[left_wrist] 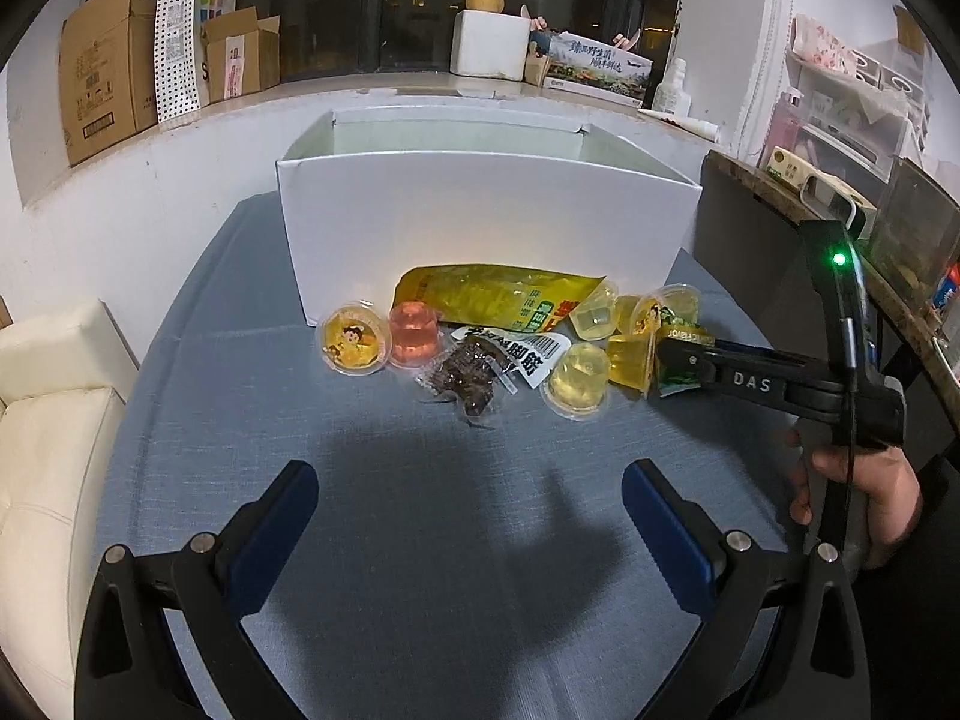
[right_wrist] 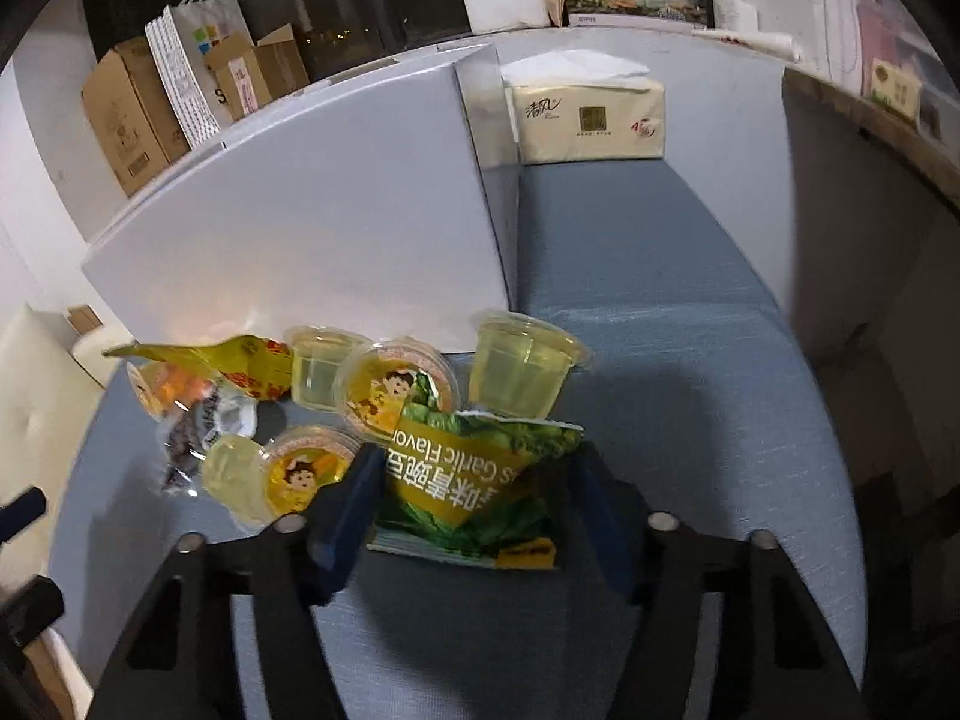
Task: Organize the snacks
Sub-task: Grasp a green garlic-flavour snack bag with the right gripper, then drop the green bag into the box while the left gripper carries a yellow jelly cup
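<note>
Blue-grey cloth table (left_wrist: 420, 540), domestic room, dark window and cardboard cartons on the far ledge.

Item 1: white box (left_wrist: 480, 228), open-topped, standing at the far middle of the table; nothing can be seen inside it from these views. Judged to be the destination for the snacks, hence its place directly behind them.

Item 2: snack cluster, lying loose against the near wall of the box. Comprises a long yellow packet (left_wrist: 504, 297), a dark meat snack in clear wrap (left_wrist: 474, 381), a pink jelly cup (left_wrist: 414, 336), and several yellow jelly cups (left_wrist: 579, 381), some tipped on their sides.

Item 3: green garlic-flavour packet (right_wrist: 480, 480), at the right end of the cluster, just beside the jelly cups.

Item 4: right gripper (right_wrist: 474, 498), held by a hand (left_wrist: 858, 498), reaching in from the right. Jaws drawn narrow around the green packet, blue pads against both its sides; the packet crumples between them, which suggests a grasp before lifting.

Item 5: left gripper (left_wrist: 468, 510), jaws spread wide, holding nothing, poised over bare cloth near the cluster, probably awaiting its turn.

Item 6: tissue pack (right_wrist: 591, 117), far right of the box, not part of the task.
</note>
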`<state>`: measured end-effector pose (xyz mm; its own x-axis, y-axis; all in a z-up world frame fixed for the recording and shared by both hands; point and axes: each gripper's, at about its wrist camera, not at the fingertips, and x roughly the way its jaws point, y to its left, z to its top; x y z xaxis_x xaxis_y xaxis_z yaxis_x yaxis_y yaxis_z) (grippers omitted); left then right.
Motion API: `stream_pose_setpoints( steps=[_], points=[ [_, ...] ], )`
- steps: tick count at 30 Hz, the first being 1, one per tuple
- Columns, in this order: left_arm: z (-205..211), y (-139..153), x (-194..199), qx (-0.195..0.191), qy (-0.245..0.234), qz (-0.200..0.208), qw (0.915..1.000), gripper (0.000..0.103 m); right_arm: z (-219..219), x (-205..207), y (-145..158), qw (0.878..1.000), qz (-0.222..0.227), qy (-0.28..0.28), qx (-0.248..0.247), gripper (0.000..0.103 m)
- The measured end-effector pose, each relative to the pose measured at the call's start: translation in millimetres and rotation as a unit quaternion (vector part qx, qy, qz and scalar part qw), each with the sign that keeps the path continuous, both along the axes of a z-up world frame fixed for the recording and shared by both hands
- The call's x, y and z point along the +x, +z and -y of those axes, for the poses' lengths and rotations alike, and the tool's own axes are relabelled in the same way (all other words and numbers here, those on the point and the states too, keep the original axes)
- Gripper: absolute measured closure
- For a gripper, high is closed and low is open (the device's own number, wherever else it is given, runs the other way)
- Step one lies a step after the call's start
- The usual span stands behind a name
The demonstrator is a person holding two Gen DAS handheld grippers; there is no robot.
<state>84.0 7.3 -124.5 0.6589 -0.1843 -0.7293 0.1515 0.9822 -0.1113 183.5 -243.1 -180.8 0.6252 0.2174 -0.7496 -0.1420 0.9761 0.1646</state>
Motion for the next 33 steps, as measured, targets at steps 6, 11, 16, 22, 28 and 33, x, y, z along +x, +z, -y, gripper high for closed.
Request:
stream_pose_setpoints(
  steps=[6, 11, 16, 22, 28, 33],
  points=[
    [-2, -5, 9, 0.006, 0.007, -0.003, 1.0, 0.0, 7, -16, 3, 1.0, 0.005, 0.003, 0.006, 0.046],
    [-17, -3, 21, -0.006, 0.026, -0.003, 0.9996, 0.0, 9, -43, 20, 0.999, 0.026, 0.003, 0.022, 0.046],
    [-38, -6, 56, -0.005, 0.058, -0.009, 0.9982, 0.0, 3, -73, 44, 0.998, 0.057, 0.012, 0.033, 0.046],
    [-47, -23, 99, 0.002, 0.062, -0.023, 0.9978, 0.0, -4, -101, 57, 0.996, 0.072, 0.025, 0.045, 0.046],
    [-55, -30, 116, -0.031, 0.073, -0.021, 0.9967, 0.003, -9, -107, 50, 0.997, 0.065, 0.031, 0.039, 0.046],
    [-57, -36, 118, -0.057, 0.054, -0.029, 0.9965, 0.028, -12, -108, 47, 0.997, 0.062, 0.033, 0.038, 0.046]
  ],
)
